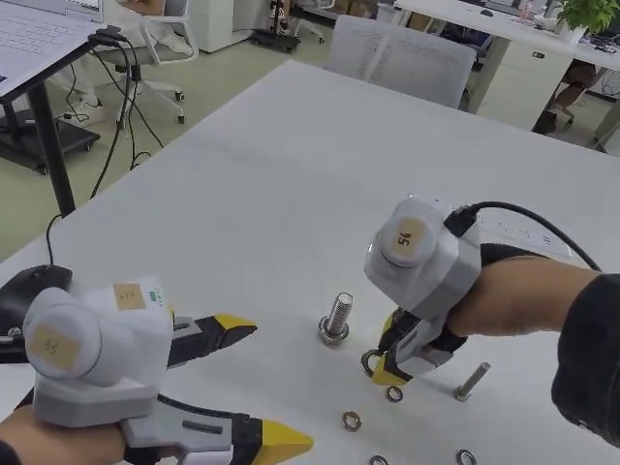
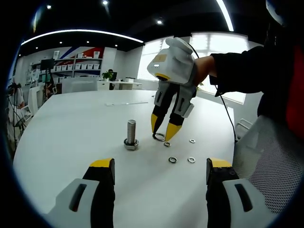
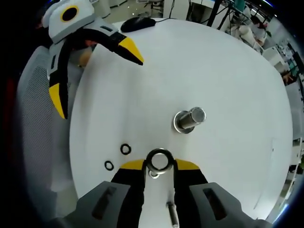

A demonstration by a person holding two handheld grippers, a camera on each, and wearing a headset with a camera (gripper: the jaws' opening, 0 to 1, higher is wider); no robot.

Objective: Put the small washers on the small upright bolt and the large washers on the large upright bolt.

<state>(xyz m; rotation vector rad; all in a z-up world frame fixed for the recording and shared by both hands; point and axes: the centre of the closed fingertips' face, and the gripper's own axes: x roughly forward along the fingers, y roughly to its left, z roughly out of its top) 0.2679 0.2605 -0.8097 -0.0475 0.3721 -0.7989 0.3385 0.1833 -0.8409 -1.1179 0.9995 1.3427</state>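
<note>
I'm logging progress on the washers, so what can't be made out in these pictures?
Head view: one washer and a second washer are cut off by the bottom edge.
Head view: small bolt, foreshortened; upright or lying is unclear.
Left gripper view: loose washers, too small to size.
Right gripper view: the right hand-held gripper covers part of the large washer it grips.

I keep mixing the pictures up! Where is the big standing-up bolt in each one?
Head view: the big bolt stands low in the centre.
Left gripper view: the big bolt is left of centre.
Right gripper view: the big bolt is right of centre, seen from above.
Shared landmark: the large washer in the jaws of the right gripper, close beside the bolt.
</note>
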